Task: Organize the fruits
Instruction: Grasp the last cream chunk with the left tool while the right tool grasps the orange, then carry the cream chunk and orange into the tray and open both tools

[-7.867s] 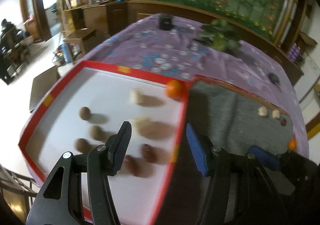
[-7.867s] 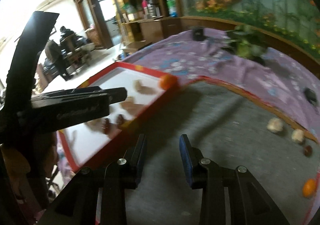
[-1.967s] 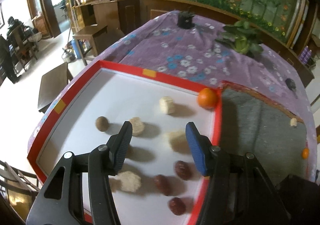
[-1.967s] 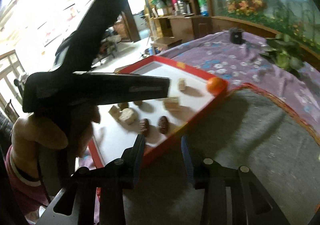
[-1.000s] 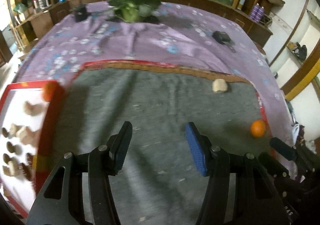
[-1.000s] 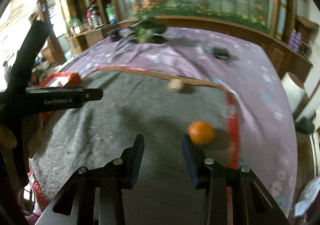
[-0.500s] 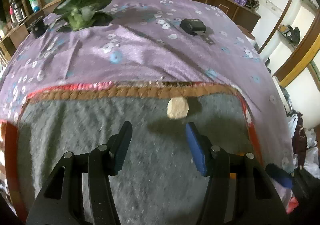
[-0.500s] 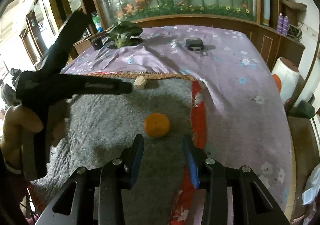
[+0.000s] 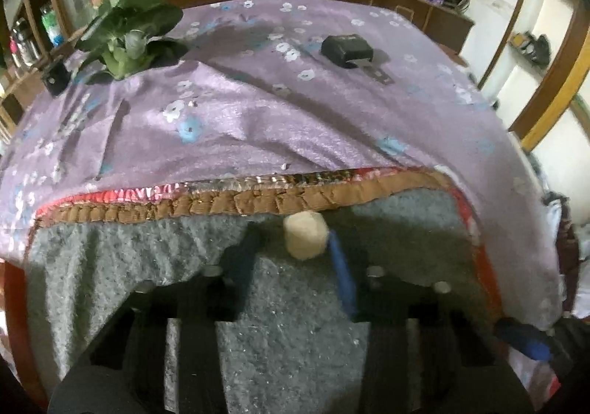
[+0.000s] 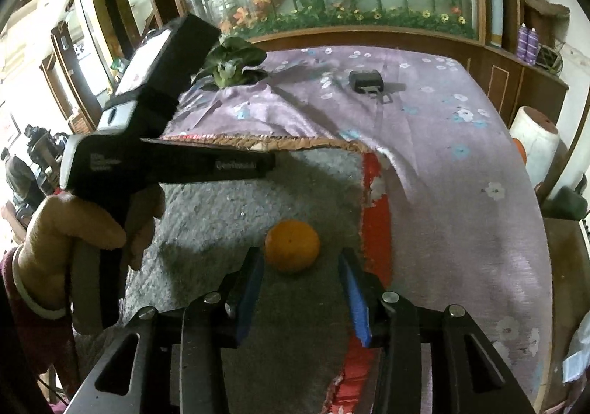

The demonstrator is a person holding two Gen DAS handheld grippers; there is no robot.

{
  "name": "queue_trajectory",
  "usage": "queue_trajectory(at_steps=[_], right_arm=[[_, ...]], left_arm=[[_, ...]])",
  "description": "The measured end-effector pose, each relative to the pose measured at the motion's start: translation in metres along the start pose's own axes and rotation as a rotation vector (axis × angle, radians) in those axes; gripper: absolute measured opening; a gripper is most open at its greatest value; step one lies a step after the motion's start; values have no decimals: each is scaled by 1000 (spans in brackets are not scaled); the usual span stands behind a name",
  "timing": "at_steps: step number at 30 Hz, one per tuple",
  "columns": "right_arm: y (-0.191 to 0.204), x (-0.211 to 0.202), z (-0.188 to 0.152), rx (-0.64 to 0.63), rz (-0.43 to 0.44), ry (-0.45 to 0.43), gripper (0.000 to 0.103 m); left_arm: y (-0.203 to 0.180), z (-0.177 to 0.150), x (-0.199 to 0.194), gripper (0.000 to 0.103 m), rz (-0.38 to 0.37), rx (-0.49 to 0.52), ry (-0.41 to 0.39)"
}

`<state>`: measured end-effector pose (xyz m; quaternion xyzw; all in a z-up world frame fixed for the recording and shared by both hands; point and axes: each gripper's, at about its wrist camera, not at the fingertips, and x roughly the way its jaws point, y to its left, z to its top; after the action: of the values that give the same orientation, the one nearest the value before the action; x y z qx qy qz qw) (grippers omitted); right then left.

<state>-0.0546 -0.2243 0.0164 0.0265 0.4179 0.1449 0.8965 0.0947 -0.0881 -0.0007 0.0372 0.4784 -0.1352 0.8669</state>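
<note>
A pale beige chunk of fruit (image 9: pixel 305 235) lies on the grey mat (image 9: pixel 287 322) near its brown back edge. My left gripper (image 9: pixel 293 242) is open, low over the mat, with the chunk between its fingertips, close to the right blue pad (image 9: pixel 341 274). An orange (image 10: pixel 292 245) lies on the grey mat (image 10: pixel 228 200) near its red right border. My right gripper (image 10: pixel 300 259) is open, its fingertips on either side of the orange's near part. The left gripper's body (image 10: pixel 166 156), held in a hand, shows at the left of the right wrist view.
The mat lies on a purple flowered cloth (image 9: pixel 258 119). On the cloth stand a leafy green plant (image 9: pixel 129 41), a small black box (image 9: pixel 346 47) and a dark cup (image 9: pixel 55 78). A white roll (image 10: pixel 534 141) stands off the table's right edge.
Both grippers moved from the white red-rimmed tray on the left to the grey mat. The left closed in on the beige chunk, the right on the orange, both now lower and nearer.
</note>
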Motion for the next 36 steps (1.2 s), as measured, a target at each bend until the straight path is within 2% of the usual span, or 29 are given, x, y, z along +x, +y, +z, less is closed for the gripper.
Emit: queue_trajectory(at_steps=[1, 6, 8, 11, 13, 18, 23, 27, 36], right_arm=[[1, 1, 0, -1, 4, 3, 42], [10, 10, 5, -32, 16, 1, 46], [14, 17, 8, -59, -27, -10, 46], [14, 32, 8, -91, -94, 48, 38], [13, 31, 7, -106, -111, 36, 30], [10, 17, 8, -39, -55, -2, 29], [33, 5, 10, -59, -19, -28, 29], [58, 1, 13, -87, 20, -40, 29], [104, 5, 16, -133, 51, -41, 29]], left_arm=[[1, 0, -2, 21, -15, 0, 2], [1, -7, -11, 21, -2, 10, 4], [5, -11, -15, 21, -10, -2, 7], [13, -19, -27, 21, -19, -12, 0], [19, -24, -34, 21, -25, -24, -7], [32, -38, -51, 21, -36, -51, -14], [47, -52, -66, 21, -22, -78, -23], [61, -64, -78, 21, 18, -101, -33], [92, -92, -105, 21, 76, -151, -49]])
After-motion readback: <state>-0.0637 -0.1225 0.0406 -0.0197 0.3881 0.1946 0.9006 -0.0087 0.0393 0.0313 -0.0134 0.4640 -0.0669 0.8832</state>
